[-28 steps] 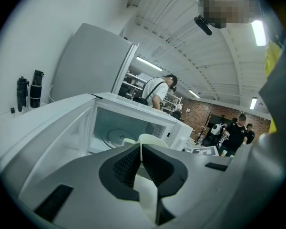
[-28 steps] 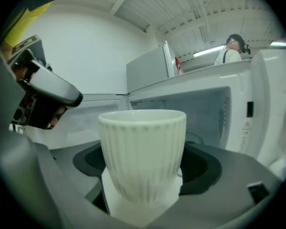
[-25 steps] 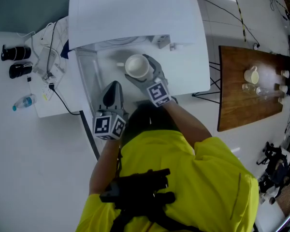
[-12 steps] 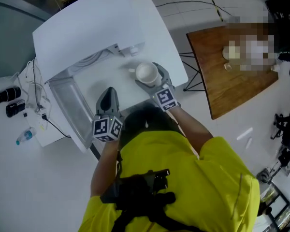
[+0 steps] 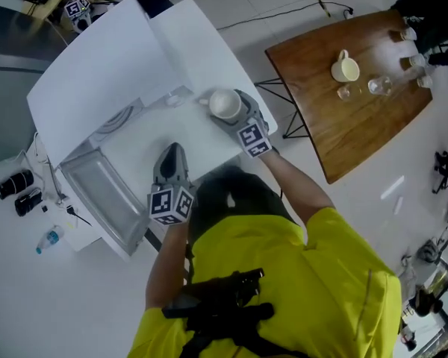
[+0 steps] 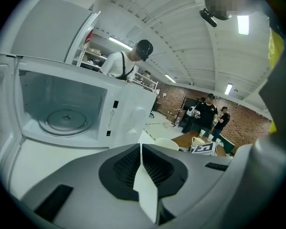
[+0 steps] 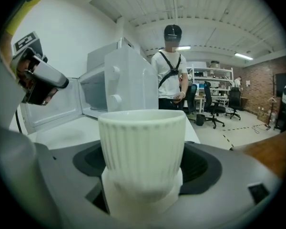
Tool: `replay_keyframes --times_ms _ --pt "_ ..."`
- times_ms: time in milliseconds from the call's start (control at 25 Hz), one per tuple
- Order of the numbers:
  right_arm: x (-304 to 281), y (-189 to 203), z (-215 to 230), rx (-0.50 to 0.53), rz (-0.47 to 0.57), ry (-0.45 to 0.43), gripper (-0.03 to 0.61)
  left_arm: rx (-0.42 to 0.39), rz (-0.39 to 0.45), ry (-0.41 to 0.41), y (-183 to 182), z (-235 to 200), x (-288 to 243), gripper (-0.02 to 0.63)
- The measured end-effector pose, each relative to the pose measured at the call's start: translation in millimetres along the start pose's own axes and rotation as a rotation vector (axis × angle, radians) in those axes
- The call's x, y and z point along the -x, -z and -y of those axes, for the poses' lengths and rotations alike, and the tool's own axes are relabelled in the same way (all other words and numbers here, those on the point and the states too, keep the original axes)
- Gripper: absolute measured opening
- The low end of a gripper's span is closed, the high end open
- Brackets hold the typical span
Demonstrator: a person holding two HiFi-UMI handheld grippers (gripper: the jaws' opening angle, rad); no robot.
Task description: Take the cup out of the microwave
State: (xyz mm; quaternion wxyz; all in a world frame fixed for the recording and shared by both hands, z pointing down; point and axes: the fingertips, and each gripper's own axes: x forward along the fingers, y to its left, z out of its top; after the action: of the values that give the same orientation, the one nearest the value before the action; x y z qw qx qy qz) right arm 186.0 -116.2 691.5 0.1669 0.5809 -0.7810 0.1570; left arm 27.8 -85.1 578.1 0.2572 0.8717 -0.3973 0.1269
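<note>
The cup (image 5: 224,103) is white and ribbed. My right gripper (image 5: 237,109) is shut on its lower part, outside the microwave (image 5: 97,66), above the white table (image 5: 190,136) in front of it. In the right gripper view the cup (image 7: 142,142) stands upright between the jaws of the right gripper (image 7: 142,185) and fills the middle. My left gripper (image 5: 172,159) hovers over the table nearer the person, its pads pressed together with nothing between them. In the left gripper view, beyond the left gripper (image 6: 141,151), the microwave's cavity shows only its glass turntable (image 6: 64,120).
The microwave door (image 5: 101,196) hangs open at the left. A brown wooden table (image 5: 321,118) at the right carries a cream mug (image 5: 346,68) and small glasses (image 5: 377,86). A bottle (image 5: 48,239) and black items (image 5: 15,185) lie far left. People stand in the room behind.
My right gripper has carried the cup out from the microwave's opening and rightwards over the white table. The left gripper has moved along with it, still shut.
</note>
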Motion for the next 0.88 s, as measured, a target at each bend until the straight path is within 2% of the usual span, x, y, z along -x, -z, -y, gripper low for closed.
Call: replay_keyframes --times_ms 600,640,680,880 --pt "3.0 24.5 -1.4 0.006 -0.034 -0.001 0.468 0.017 -0.008 -0.036 8.5 -6.6 6.6 0.005" --pt "2.9 23.9 -0.6 0.010 -0.036 0.000 0.476 0.018 -0.005 -0.037 7.6 -6.4 8.4 0.005" --pt "3.7 22.5 -0.1 0.014 -0.039 0.001 0.514 0.019 -0.002 -0.038 6.6 -6.4 10.8 0.005" --pt "41.9 15.4 -7.3 0.001 -0.059 0.012 0.517 0.015 0.017 -0.053 -3.9 -9.2 29.6 0.005"
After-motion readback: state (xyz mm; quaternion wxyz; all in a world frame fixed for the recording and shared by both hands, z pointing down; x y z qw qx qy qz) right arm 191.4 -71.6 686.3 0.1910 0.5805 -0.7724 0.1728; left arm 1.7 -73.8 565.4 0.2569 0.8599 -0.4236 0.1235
